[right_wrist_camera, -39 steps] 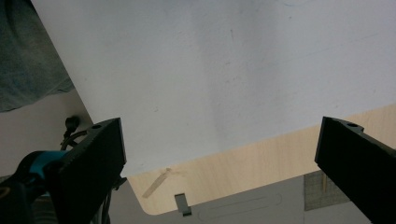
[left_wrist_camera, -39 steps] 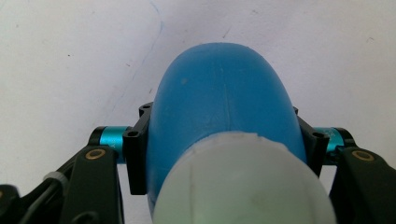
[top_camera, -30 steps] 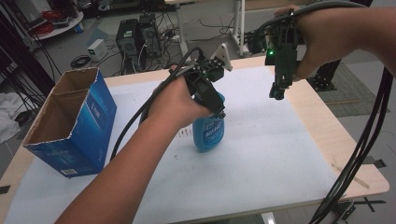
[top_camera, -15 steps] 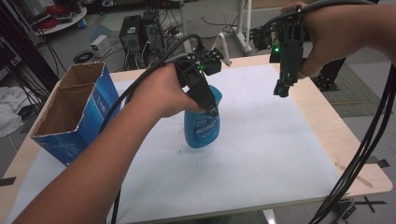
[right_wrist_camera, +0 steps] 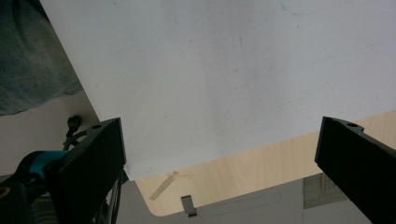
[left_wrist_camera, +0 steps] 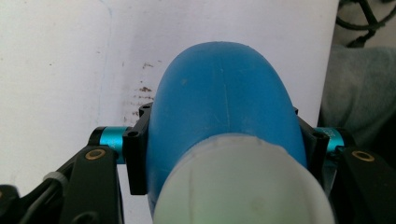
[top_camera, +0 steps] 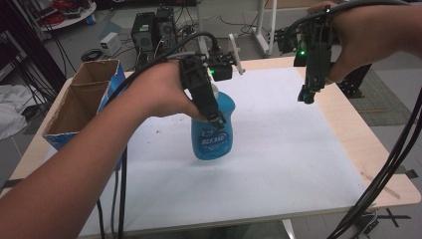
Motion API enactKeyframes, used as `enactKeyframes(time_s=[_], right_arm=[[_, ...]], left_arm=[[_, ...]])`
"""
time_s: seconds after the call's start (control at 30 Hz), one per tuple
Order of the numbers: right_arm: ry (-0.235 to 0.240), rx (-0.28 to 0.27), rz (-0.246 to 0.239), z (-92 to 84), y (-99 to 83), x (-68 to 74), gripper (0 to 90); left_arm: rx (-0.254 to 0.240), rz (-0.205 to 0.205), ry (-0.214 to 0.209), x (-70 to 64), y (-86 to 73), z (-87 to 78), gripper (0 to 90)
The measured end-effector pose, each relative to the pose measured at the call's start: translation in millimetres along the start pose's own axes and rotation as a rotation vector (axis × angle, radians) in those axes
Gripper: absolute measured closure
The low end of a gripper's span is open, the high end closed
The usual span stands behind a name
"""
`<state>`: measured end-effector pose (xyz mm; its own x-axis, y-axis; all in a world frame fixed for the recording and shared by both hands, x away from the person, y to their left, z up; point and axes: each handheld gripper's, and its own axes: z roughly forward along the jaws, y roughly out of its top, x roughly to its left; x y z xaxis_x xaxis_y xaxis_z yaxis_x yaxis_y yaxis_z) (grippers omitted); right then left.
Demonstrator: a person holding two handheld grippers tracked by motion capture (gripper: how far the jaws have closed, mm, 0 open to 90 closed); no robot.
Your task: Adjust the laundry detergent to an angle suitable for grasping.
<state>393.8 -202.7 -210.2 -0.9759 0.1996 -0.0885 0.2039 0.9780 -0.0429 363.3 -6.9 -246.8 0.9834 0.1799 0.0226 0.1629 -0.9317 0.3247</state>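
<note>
Lifting: left gripper (top_camera: 213,115) jaws pinching the bottle (top_camera: 214,134) – raised since a second ago, now toward 9 o'clock, nearer the box (top_camera: 79,107)
Right gripper (top_camera: 306,94): jaws spread, empty – hovering at 2 o'clock over the bench (top_camera: 298,164)
Meaning: bottle likely bound for box

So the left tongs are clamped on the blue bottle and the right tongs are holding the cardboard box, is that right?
Not quite. The left tongs are clamped on the blue bottle, but the right tongs hold nothing: the right gripper view shows their jaws wide apart over the white table cover. In the high view, the cardboard box sits untouched at the table's left.
</note>
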Motion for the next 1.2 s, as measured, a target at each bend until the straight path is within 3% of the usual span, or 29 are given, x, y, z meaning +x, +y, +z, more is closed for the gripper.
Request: enactKeyframes(time_s=[0.2, 0.3, 0.5, 0.63, 0.8, 0.97, 1.07, 1.2], right_arm=[[0.0, 0.002, -0.002, 1.0, 0.5, 0.2, 0.9], [0.001, -0.002, 0.007, 2.3, 1.6, 2.1, 0.9], [0.009, 0.007, 0.009, 6.6, 1.0, 3.4, 0.9], [0.009, 0.002, 0.003, 6.7, -0.7, 3.0, 0.9], [0.009, -0.002, 0.015, 7.2, -4.2, 3.6, 0.9], [0.008, -0.005, 0.018, 7.8, -5.1, 4.5, 0.9], [0.005, -0.005, 0.015, 7.3, -4.9, 4.7, 0.9], [0.002, -0.008, 0.012, 7.2, -4.8, 4.9, 0.9]], left_arm=[[0.014, 0.088, -0.031, -2.4, -8.1, 1.3, 38.1], [0.005, 0.154, -0.057, -3.3, -10.2, 1.4, 38.1], [-0.017, 0.27, -0.14, -3.3, -14.0, 3.6, 38.1], [-0.032, 0.312, -0.187, -1.8, -16.7, 4.6, 38.1], [-0.041, 0.396, -0.188, -1.2, -22.6, 6.4, 38.1], [-0.059, 0.431, -0.195, 1.4, -31.7, 9.5, 38.1], [-0.082, 0.483, -0.209, 1.2, -39.0, 11.2, 38.2], [-0.094, 0.491, -0.228, 1.4, -47.8, 14.7, 38.2]])
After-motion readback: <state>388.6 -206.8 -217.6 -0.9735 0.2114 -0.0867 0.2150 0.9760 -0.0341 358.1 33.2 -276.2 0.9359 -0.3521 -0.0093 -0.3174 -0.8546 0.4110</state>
